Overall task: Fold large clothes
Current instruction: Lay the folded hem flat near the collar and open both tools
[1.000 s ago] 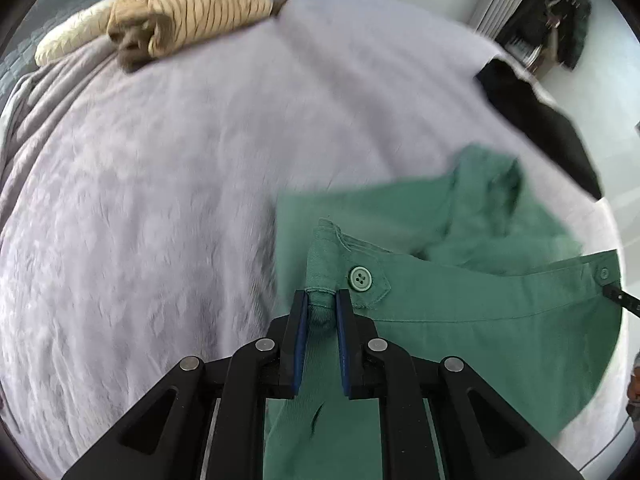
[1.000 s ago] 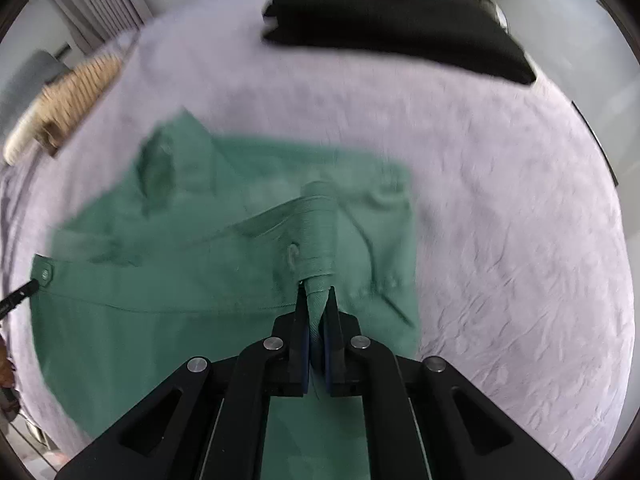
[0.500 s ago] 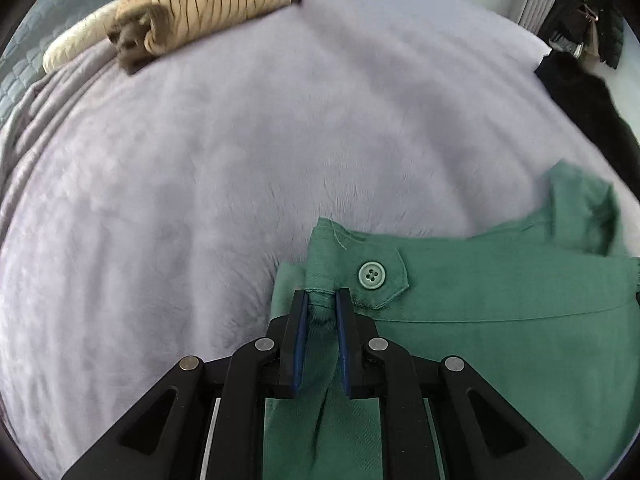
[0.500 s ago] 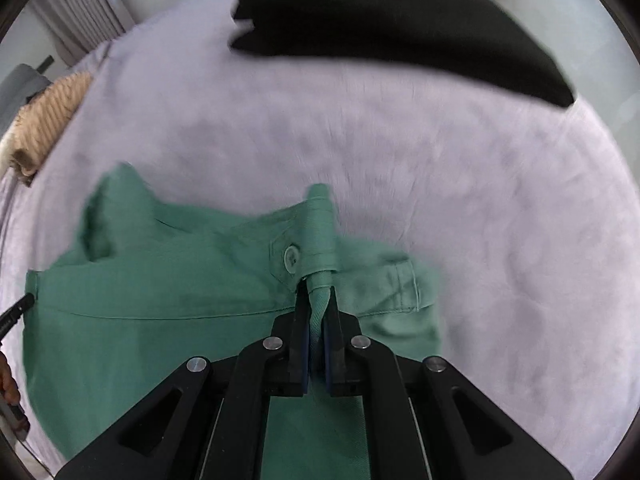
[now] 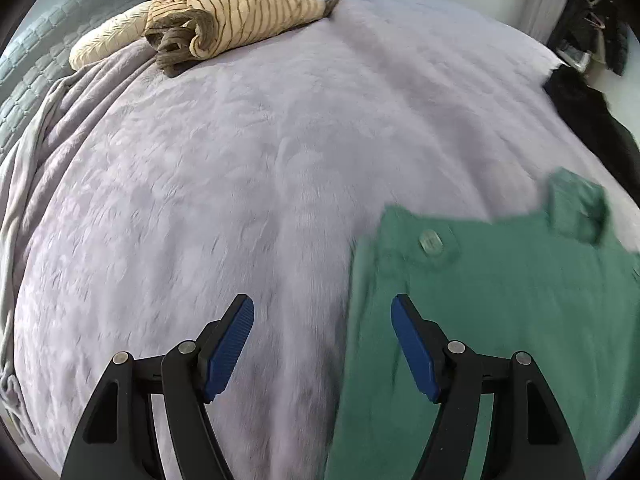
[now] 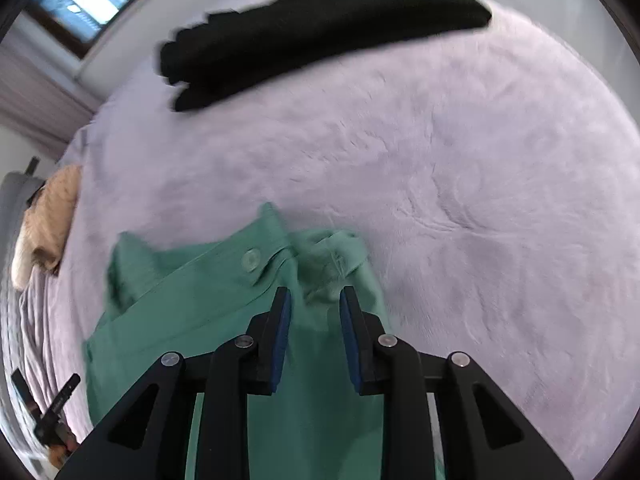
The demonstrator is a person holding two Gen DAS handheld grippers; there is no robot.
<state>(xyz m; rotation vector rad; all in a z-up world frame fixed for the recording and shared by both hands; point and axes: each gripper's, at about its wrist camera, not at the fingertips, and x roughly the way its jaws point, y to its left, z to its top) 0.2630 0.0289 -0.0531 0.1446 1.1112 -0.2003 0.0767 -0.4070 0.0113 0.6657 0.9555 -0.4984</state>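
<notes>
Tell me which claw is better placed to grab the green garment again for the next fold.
Probably the right claw: it is open directly over the green garment, fabric showing between its fingers. The left claw, also open, sits mostly over bare purple blanket, the garment's edge at its right finger.

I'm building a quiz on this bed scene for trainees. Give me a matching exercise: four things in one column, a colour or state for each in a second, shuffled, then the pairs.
Things:
1. garment under the grippers
2. folded garment at the far edge
3. rolled top by the pillow
4. left gripper

States:
a. black
b. open, holding nothing
c. tan with dark stripes
d. green

Pairs: 1-d, 2-a, 3-c, 4-b
</notes>
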